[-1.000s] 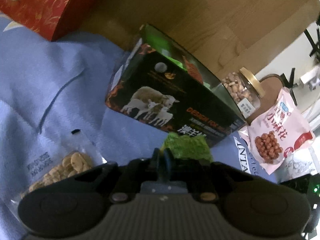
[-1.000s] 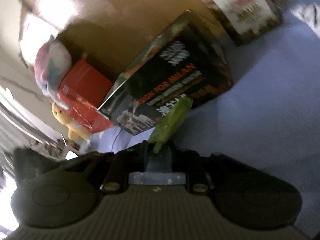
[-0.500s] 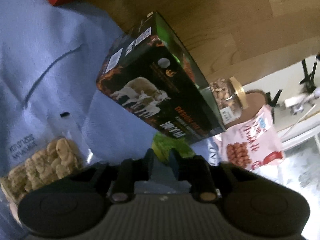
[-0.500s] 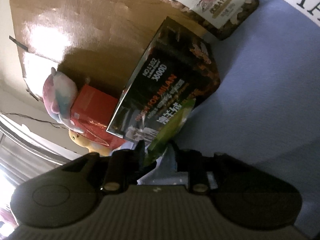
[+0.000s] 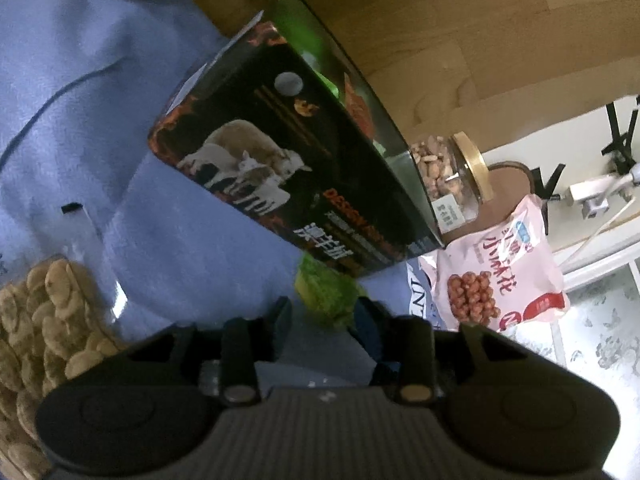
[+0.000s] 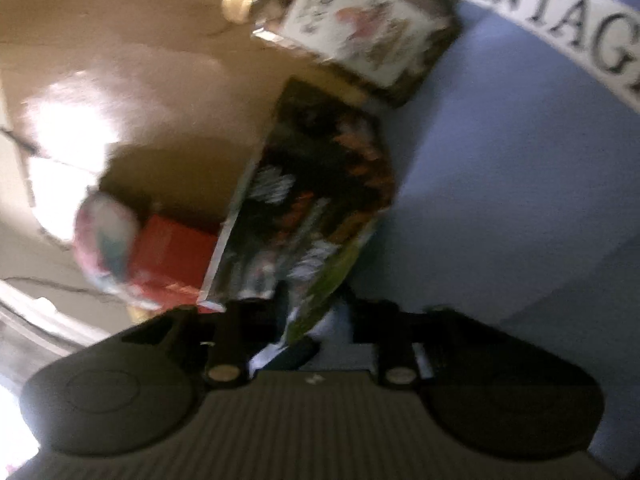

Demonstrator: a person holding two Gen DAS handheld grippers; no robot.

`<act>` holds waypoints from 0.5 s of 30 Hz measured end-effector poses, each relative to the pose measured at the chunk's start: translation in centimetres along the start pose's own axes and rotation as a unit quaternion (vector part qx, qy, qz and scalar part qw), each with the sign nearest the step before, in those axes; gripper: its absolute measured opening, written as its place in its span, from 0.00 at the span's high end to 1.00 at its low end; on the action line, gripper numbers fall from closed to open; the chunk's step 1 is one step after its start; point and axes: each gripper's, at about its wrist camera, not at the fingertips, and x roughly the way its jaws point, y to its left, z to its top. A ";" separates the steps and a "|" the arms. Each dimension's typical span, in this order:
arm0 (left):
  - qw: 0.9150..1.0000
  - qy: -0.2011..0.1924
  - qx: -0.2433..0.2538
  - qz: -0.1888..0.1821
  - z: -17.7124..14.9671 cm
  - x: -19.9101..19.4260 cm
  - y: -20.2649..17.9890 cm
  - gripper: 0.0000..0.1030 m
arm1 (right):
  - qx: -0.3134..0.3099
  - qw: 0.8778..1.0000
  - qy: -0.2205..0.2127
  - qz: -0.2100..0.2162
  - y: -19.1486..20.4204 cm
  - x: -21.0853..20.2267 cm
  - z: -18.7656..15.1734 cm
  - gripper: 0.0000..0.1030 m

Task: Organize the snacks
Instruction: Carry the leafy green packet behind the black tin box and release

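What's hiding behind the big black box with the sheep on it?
A glass jar of nuts with a gold lid pokes out behind the black box. The box covers the jar's lower part, so what it stands on cannot be seen.

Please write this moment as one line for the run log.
left claw: just been opening, green packet between its jaws | right claw: shut on green packet | phase: likely handover to right

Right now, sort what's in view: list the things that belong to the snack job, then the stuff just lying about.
Job: green packet, black box, bag of beans, nut jar, pink peanut bag.
Lying about: red box, plush toy, blue cloth.
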 end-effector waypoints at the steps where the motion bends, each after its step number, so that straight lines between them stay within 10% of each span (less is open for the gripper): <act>1: 1.000 -0.001 -0.002 -0.001 -0.1 -0.1 0.1 0.65 | 0.002 1.000 0.002 -0.001 -0.2 0.0 0.1 0.87; 15: 0.994 -0.066 -0.011 -0.082 -0.6 -6.1 -1.0 0.61 | -0.016 0.987 0.048 0.154 2.8 -1.0 -0.2 0.89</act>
